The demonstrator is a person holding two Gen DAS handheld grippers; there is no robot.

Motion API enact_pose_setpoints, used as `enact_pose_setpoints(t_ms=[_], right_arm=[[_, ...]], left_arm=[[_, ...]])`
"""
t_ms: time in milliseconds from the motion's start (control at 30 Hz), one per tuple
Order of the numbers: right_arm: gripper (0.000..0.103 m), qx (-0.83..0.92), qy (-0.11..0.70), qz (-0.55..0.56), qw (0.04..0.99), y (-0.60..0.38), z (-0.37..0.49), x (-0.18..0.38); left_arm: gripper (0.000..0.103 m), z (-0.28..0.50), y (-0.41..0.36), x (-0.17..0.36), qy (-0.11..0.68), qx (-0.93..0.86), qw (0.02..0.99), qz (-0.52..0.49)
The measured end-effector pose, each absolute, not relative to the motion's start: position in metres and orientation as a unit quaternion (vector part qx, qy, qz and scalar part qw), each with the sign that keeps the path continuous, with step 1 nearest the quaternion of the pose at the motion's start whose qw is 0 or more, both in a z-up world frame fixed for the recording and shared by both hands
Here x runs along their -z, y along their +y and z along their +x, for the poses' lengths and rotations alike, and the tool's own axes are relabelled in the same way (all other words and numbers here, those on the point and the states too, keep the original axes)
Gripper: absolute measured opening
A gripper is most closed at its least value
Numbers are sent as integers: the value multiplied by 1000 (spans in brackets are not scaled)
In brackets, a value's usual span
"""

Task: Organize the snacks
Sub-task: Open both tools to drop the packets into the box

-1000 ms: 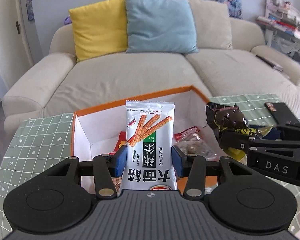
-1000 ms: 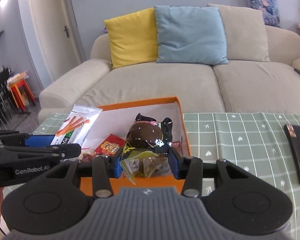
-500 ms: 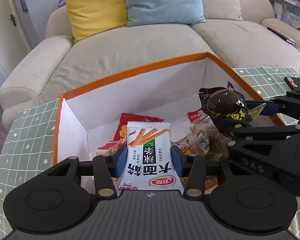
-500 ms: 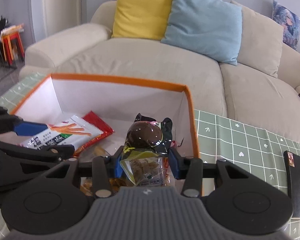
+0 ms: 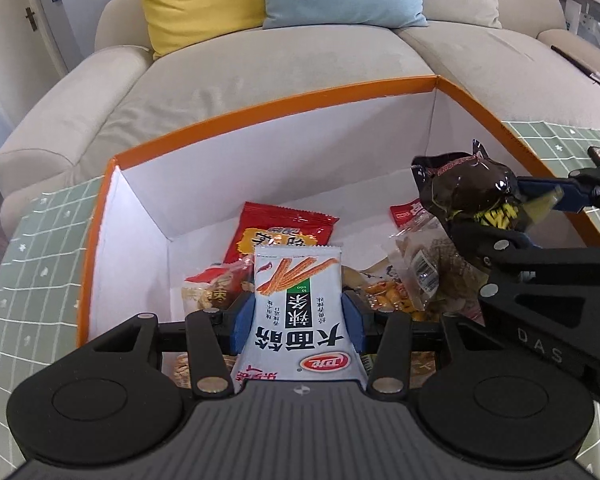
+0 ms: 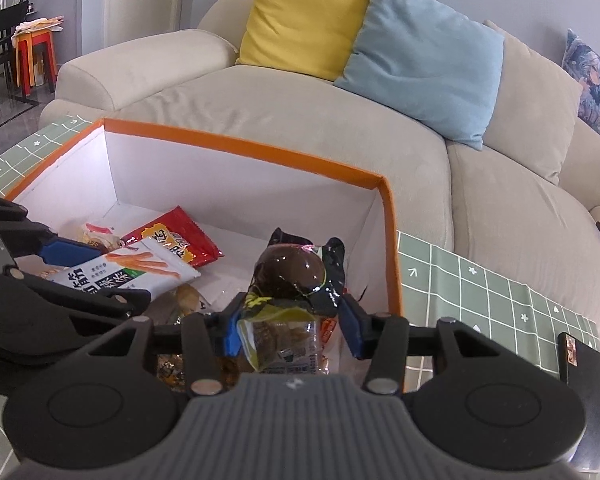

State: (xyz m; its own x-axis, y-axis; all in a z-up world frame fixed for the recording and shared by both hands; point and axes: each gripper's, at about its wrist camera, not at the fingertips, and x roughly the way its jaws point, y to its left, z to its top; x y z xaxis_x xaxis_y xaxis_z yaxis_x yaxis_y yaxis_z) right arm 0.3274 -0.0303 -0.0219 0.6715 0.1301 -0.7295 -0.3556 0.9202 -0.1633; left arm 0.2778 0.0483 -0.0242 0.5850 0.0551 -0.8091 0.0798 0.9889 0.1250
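My left gripper (image 5: 298, 320) is shut on a white noodle-stick snack pack (image 5: 298, 304) and holds it over the open orange box (image 5: 284, 108), above the snacks inside. My right gripper (image 6: 292, 326) is shut on a dark brown egg snack pack (image 6: 296, 276) and holds it over the right part of the same box (image 6: 240, 144). In the left wrist view the brown pack (image 5: 468, 196) and right gripper show at the right. In the right wrist view the white pack (image 6: 128, 270) shows at the left.
Inside the box lie a red snack bag (image 5: 280, 232), a clear bag of brown snacks (image 5: 428, 268) and other small packs. The box stands on a green checked tablecloth (image 6: 500, 292). A dark object (image 6: 584, 364) lies at the right. A beige sofa (image 6: 340, 120) stands behind.
Both grippers have moved forward and tilted down over the box, carrying their packs lower into it. Both stay shut on their packs.
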Motion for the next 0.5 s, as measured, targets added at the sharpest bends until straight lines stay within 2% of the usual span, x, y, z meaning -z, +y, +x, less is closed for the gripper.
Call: enact_pose_setpoints(t_ms=[133,233,433,500], right_arm=[[48,-133,382,-149,902,-27,327,19],[48,-131,380,-148,904,-25,327,16],[50,-127,380,-148,904,-25,324,6],[55,-123,379,-144,906,-25,321,2]], left_arm=[[55,277,50,20,460,4,884,79],[61,276,52,15,451,-1,888,83],[66,268,55,-1,429,-6,899,82],[69,265,55,-7,422,-9,902,89]])
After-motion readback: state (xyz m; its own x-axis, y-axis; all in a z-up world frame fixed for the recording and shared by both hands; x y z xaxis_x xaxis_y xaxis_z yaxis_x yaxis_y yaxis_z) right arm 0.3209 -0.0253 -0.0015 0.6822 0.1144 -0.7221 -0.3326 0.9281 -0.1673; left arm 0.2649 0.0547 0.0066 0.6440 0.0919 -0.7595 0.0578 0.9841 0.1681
